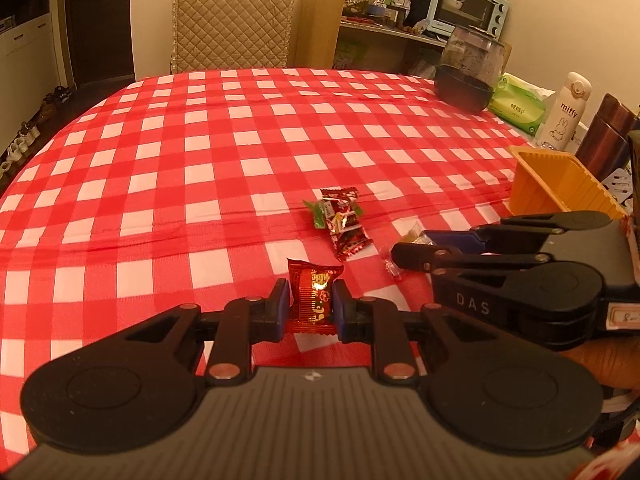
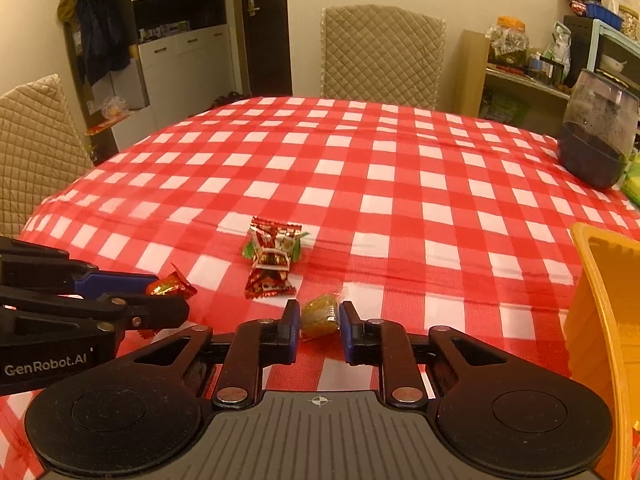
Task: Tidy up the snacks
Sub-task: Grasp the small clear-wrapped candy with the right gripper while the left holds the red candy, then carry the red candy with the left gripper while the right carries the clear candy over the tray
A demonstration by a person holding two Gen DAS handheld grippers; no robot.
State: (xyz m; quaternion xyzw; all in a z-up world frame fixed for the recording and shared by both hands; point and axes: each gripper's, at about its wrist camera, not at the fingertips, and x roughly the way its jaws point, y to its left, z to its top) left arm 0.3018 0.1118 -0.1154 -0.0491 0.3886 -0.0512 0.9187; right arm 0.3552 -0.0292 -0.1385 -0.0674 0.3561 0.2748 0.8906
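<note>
Lying between the blue pads of the left gripper (image 1: 311, 304): a red snack packet (image 1: 314, 300), upright on its edge, both pads pressing on its sides, jaws narrow. Sitting between the fingers of the right gripper (image 2: 320, 322): a yellowish snack in clear wrapper (image 2: 320, 314), jaws narrow; left pad touching it, a thin gap seeming to remain at the right pad, so firm holding cannot be told. Resting on the red checked bench (image 2: 360, 168), just beyond both grippers: a small pile of red and green packets (image 2: 272, 258), apart from the pads. Standing at the right edge, near the right gripper: an orange tray (image 2: 600, 320). Standing far at the right side of the bench: a dark jar (image 2: 596, 132).
</note>
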